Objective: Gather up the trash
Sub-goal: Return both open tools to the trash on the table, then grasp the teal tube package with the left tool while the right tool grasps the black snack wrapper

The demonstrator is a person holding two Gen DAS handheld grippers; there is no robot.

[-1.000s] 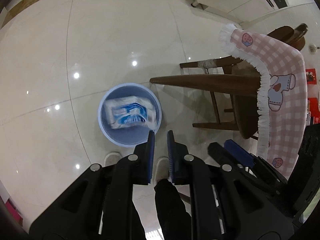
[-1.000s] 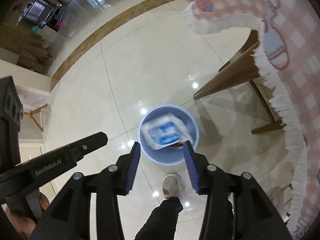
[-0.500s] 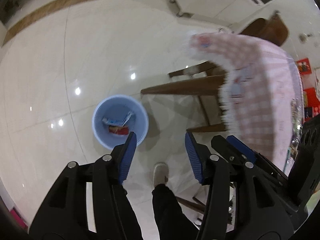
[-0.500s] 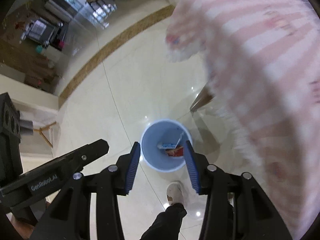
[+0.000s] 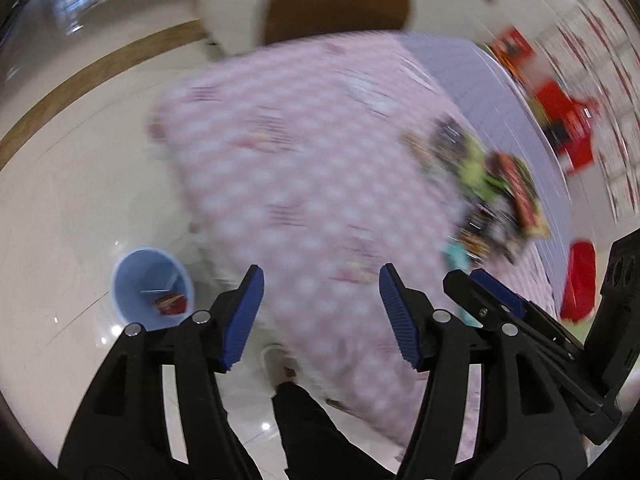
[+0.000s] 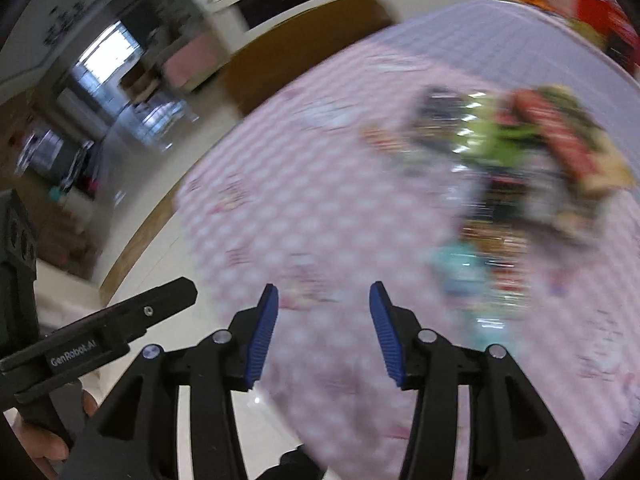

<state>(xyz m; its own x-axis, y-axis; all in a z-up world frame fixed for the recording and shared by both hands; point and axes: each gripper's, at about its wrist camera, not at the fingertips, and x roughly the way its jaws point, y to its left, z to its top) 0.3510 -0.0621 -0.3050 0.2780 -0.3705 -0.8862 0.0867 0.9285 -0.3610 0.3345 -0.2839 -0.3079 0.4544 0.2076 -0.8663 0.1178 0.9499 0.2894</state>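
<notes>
A light blue bin point(image 5: 150, 288) stands on the floor at lower left in the left wrist view, with a red wrapper point(image 5: 171, 304) and a white-blue wrapper inside. A blurred pile of colourful wrappers point(image 5: 492, 188) lies on the pink checked tablecloth point(image 5: 304, 184); it also shows in the right wrist view point(image 6: 520, 152). My left gripper point(image 5: 320, 316) is open and empty above the table's near edge. My right gripper point(image 6: 322, 332) is open and empty over the cloth point(image 6: 312, 216), left of the pile.
A brown chair back point(image 5: 336, 4) stands behind the table. Red boxes point(image 5: 568, 120) sit at the far right. My shoe point(image 5: 276, 360) and dark trouser leg are below the grippers. The glossy tiled floor point(image 5: 80, 184) spreads to the left. Both views are motion-blurred.
A white-blue wrapper fell into the bin. Both grippers swung up from over the bin toward the tabletop and wrapper pile. The left gripper's jaws opened wide; the right stayed open.
</notes>
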